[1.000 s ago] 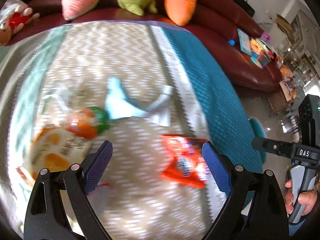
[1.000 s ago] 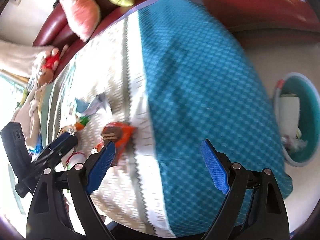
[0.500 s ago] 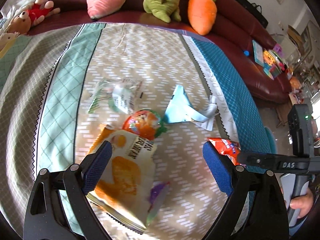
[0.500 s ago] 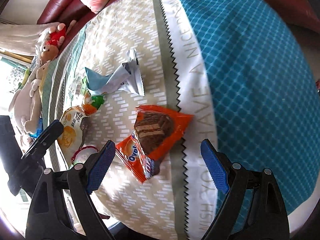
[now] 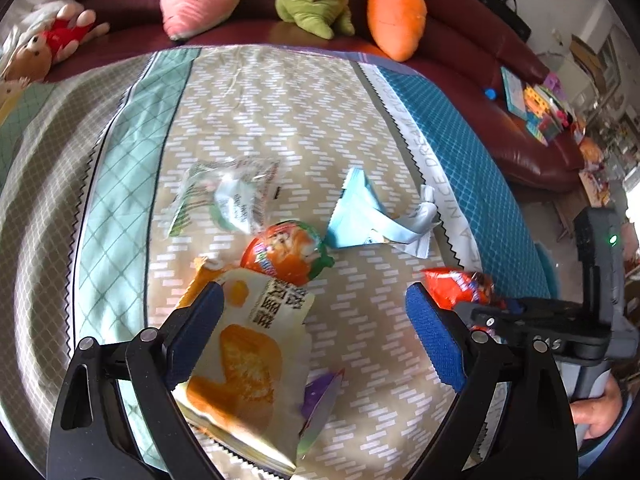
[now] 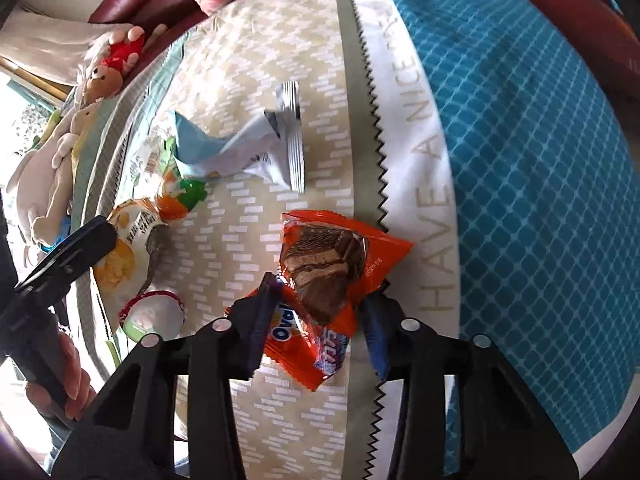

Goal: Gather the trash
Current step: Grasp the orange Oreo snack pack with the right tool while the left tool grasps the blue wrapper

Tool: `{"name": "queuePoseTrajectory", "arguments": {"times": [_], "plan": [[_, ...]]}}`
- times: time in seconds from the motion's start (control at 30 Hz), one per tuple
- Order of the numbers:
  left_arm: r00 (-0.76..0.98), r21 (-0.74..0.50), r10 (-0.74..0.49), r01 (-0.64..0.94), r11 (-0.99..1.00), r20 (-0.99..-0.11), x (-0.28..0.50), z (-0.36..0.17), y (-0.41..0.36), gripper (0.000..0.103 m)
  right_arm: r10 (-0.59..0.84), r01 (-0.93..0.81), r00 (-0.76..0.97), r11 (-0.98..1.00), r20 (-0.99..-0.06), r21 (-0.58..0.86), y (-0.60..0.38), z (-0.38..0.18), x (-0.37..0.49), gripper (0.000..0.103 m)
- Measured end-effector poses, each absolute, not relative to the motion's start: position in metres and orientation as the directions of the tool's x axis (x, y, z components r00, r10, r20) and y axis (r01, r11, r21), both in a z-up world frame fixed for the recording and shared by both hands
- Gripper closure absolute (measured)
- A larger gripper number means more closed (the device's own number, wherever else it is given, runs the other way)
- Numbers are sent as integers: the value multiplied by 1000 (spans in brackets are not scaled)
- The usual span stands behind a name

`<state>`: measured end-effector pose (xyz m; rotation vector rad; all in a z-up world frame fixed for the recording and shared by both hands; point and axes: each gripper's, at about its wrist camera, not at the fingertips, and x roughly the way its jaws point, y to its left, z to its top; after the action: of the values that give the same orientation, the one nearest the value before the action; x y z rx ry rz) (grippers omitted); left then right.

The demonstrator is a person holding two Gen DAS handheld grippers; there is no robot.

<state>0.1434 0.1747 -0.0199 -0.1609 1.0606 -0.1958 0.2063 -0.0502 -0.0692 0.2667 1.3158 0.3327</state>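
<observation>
Each black hand-held gripper (image 5: 316,336) has blue pads (image 5: 434,338) and silver screws.

Left-wrist view, counts: 5 wrappers, i.e. clear/green (image 5: 224,196), pale blue (image 5: 372,220), round orange/green (image 5: 288,252), yellow snack bag (image 5: 248,352), orange choc. wrapper (image 5: 460,284). Top of frame: 4 plush toys, e.g. carrot (image 5: 396,20). Right-wrist view, lower left: 1 round lid (image 6: 152,314).

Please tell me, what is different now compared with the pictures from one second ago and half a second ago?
The right gripper came down over the orange snack wrapper, and its jaws, wide open before, are closing on it, both pads against its sides. The left gripper moved over the yellow snack bag and remains open. The light blue wrapper, the other litter and the tablecloth lie as before.
</observation>
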Motion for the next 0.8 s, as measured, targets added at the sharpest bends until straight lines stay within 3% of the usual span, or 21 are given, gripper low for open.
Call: {"name": "queuePoseTrajectory", "arguments": {"times": [0.6, 0.7, 0.77, 0.8], "plan": [[465, 209, -61, 505, 837, -883, 186, -41, 62, 11, 415, 37, 295, 895, -860, 445, -129, -49, 219, 63], [460, 258, -25, 540, 801, -887, 194, -53, 53, 26, 423, 57, 293, 887, -857, 457, -135, -54, 221, 63], [446, 273, -3, 552, 788, -895, 197, -61, 49, 53, 427, 69, 290, 883, -856, 464, -144, -57, 221, 63], [429, 273, 10, 556, 785, -903, 201, -67, 48, 57, 429, 74, 290, 881, -855, 467, -148, -59, 221, 63]]}}
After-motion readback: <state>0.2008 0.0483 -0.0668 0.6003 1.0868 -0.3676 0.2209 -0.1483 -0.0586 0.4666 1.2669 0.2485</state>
